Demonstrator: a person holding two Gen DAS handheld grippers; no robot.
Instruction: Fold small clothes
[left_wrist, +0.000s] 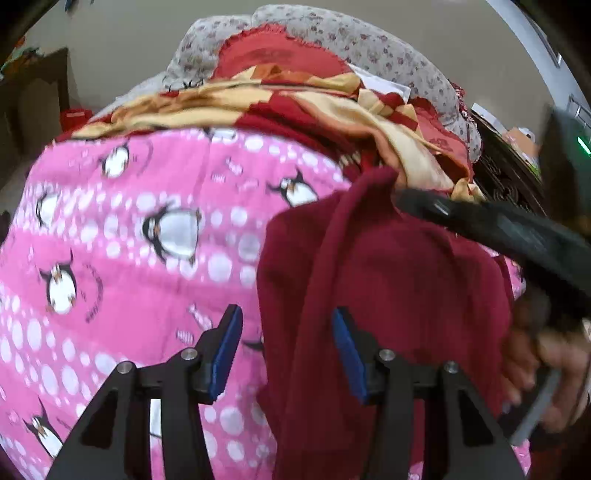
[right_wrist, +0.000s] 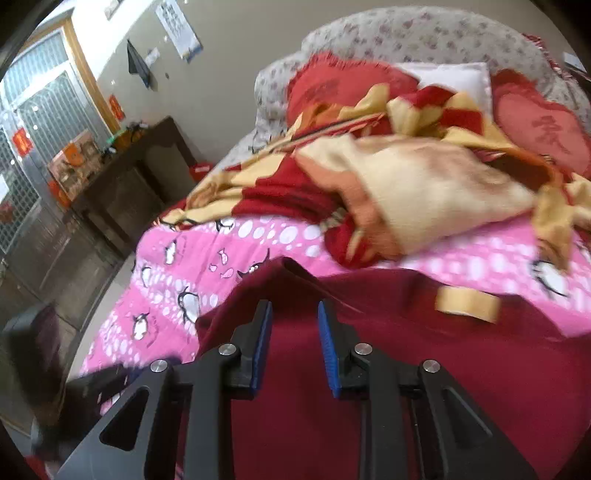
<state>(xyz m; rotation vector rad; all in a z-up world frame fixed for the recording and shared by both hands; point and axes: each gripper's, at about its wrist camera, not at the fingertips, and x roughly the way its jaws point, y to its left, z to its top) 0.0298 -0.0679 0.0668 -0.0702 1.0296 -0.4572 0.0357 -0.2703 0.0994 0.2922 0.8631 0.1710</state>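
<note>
While both tilt downward, left tool (left_wrist: 287, 354) and right tool (right_wrist: 295, 347) gape empty over maroon garment (right_wrist: 424, 369).

"Where does my left wrist camera look?"
"Down along my left gripper (left_wrist: 287, 350), close over the pink penguin-print bedsheet (left_wrist: 122, 266)."
"And my right?"
"Down along my right gripper (right_wrist: 295, 347), facing the headboard. Both views share the dark red knit garment (right_wrist: 424, 369) and the sheet."
</note>
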